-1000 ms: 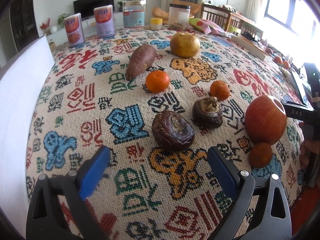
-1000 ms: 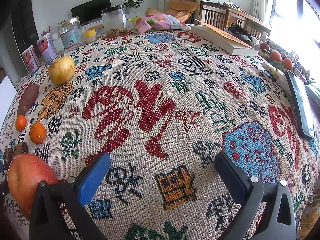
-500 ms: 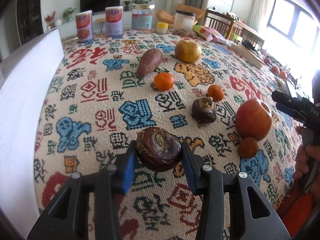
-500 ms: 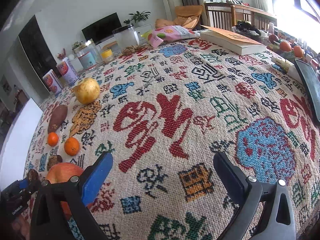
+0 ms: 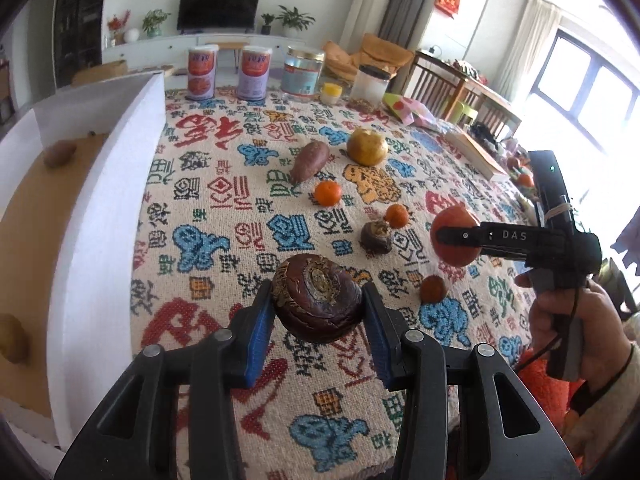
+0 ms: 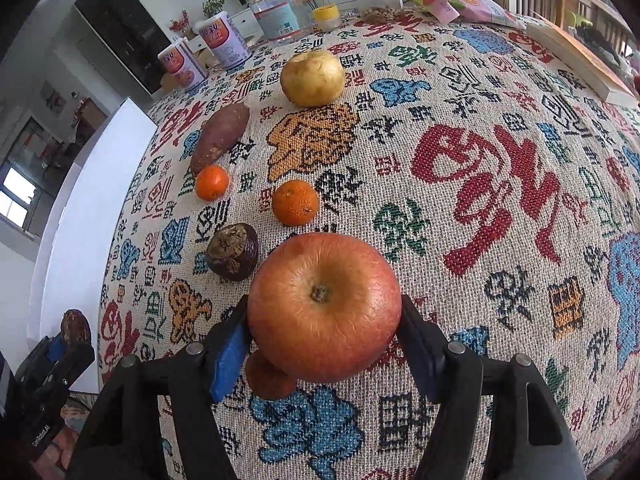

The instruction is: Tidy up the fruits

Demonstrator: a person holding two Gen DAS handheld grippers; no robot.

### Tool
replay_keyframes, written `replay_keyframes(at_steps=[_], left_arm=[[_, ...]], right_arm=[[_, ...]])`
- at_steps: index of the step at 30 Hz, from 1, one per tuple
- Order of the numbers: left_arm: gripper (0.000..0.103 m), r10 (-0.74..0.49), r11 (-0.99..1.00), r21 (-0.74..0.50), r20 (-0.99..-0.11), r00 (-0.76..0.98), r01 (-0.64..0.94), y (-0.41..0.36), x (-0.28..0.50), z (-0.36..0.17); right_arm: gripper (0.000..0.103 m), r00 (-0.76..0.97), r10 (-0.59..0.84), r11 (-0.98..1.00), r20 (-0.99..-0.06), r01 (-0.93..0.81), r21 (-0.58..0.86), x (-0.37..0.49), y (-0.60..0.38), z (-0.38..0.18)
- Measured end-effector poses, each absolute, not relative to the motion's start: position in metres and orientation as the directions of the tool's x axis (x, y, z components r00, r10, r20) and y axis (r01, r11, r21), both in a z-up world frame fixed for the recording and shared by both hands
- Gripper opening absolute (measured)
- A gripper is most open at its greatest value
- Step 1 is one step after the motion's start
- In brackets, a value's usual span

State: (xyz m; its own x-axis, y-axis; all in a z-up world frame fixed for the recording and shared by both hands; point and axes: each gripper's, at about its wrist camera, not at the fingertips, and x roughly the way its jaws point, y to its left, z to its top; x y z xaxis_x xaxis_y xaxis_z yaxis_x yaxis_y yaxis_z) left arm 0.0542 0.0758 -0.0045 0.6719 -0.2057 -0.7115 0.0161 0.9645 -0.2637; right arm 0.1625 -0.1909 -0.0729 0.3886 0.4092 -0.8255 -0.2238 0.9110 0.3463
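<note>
Fruit spread over patterned tablecloth [image 6: 500, 184], both grippers loaded. Left gripper [image 5: 318, 314]: jaws clamped on dark mangosteen [image 5: 318, 298], blue pads pressed to its sides, fruit lifted clear of the cloth. Right gripper [image 6: 324, 330]: jaws clamped on red apple [image 6: 324, 306], stem end facing the cam; in left wrist view the same apple [image 5: 454, 236] sits at the tip of the black gripper arm, right hand [image 5: 568, 320] wrapped round the handle.

On the cloth, per right wrist view: 2nd mangosteen [image 6: 232, 252] just left of the apple, near it; small brownish-orange fruit [image 6: 268, 378] under the apple, partly hidden; mandarin [image 6: 295, 202] beyond the apple; smaller mandarin [image 6: 212, 183] further left, touching or nearly touching the tip of the sweet potato [image 6: 220, 138]; yellow pear [image 6: 312, 77] at the back, apart from the rest.

White box [image 5: 100, 216] stands along the left edge of the table w/ brown floor inside; a potato-like item [image 5: 59, 153] lies at its far end, another brownish lump [image 5: 14, 340] at near left edge, partly cut off.

Far side of table: two pink-orange cans [image 5: 228, 72], clear jar w/ blue label [image 5: 302, 74], small yellow-lidded jar [image 5: 331, 92], snack bag [image 6: 464, 4], book [image 6: 580, 60].
</note>
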Motion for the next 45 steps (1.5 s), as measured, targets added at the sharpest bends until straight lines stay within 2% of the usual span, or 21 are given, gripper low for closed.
replay_keyframes(at_steps=[4,7,10,15,20,21,22,23,24,26,27,30,32,37,41,43,45], left_arm=[[0.044,-0.157,0.962,-0.27,-0.648,0.745,-0.032,0.117,0.024,0.046],[0.044,-0.034,0.959,-0.236,-0.648,0.761,-0.158,0.165,0.008,0.057],[0.044,0.122,0.923,-0.19,-0.681,0.722,-0.335,0.221,-0.003,0.043],[0.044,0.293,0.833,-0.101,-0.752,0.59,-0.543,0.286,-0.014,-0.002],[0.046,0.305,0.804,-0.074,-0.8,0.517,-0.59,0.304,-0.017,-0.036],[0.047,0.321,0.809,-0.053,-0.794,0.516,-0.585,0.301,-0.017,-0.035],[0.062,0.338,0.809,-0.033,-0.791,0.51,-0.586,0.298,-0.016,-0.035],[0.081,0.356,0.805,-0.022,-0.781,0.512,-0.593,0.296,-0.017,-0.032],[0.086,0.371,0.8,-0.024,-0.765,0.526,-0.599,0.294,-0.019,-0.028],[0.087,0.381,0.803,-0.042,-0.731,0.566,-0.594,0.29,-0.021,-0.018],[0.087,0.381,0.809,-0.048,-0.717,0.584,-0.586,0.284,-0.021,-0.012],[0.087,0.349,0.838,-0.086,-0.676,0.649,-0.54,0.264,-0.014,0.004],[0.087,0.297,0.868,-0.122,-0.649,0.7,-0.481,0.244,-0.007,0.015],[0.09,0.05,0.958,-0.195,-0.612,0.79,-0.212,0.158,0.015,0.032],[0.092,-0.179,0.973,-0.23,-0.656,0.733,0.031,0.073,0.041,0.02],[0.092,-0.247,0.962,-0.26,-0.695,0.676,0.085,0.041,0.058,0.002],[0.092,-0.261,0.961,-0.257,-0.727,0.635,0.101,0.015,0.075,-0.019]], right_arm=[[0.068,0.405,0.567,0.824,-0.717,-0.285,0.491,0.152,-0.176,-0.021],[0.068,0.353,0.686,0.723,-0.636,-0.431,0.54,0.135,-0.116,0.024],[0.068,0.22,0.772,0.597,-0.597,-0.574,0.561,0.109,-0.026,0.046],[0.068,0.023,0.771,0.449,-0.636,-0.729,0.517,0.06,0.121,0.03],[0.069,0.018,0.679,0.462,-0.734,-0.787,0.409,0.04,0.203,-0.011],[0.069,0.03,0.661,0.478,-0.75,-0.788,0.389,0.04,0.212,-0.017],[0.071,0.079,0.649,0.496,-0.757,-0.798,0.342,0.039,0.216,-0.018],[0.073,0.11,0.654,0.503,-0.748,-0.802,0.322,0.039,0.217,-0.015],[0.075,0.113,0.682,0.492,-0.723,-0.802,0.339,0.041,0.213,-0.01],[0.095,0.162,0.721,0.503,-0.674,-0.79,0.349,0.047,0.195,0.005],[0.097,0.203,0.732,0.518,-0.651,-0.786,0.338,0.05,0.183,0.014],[0.098,0.342,0.728,0.577,-0.594,-0.773,0.262,0.055,0.134,0.039],[0.102,0.448,0.696,0.638,-0.562,-0.745,0.196,0.06,0.095,0.048],[0.103,0.702,0.508,0.825,-0.498,-0.563,0.047,0.083,-0.023,0.034],[0.103,0.778,0.252,0.945,-0.576,-0.327,-0.028,0.119,-0.12,-0.016],[0.103,0.766,0.143,0.975,-0.627,-0.217,-0.043,0.136,-0.161,-0.044],[0.103,0.746,0.051,0.992,-0.664,-0.113,-0.051,0.146,-0.199,-0.065]])
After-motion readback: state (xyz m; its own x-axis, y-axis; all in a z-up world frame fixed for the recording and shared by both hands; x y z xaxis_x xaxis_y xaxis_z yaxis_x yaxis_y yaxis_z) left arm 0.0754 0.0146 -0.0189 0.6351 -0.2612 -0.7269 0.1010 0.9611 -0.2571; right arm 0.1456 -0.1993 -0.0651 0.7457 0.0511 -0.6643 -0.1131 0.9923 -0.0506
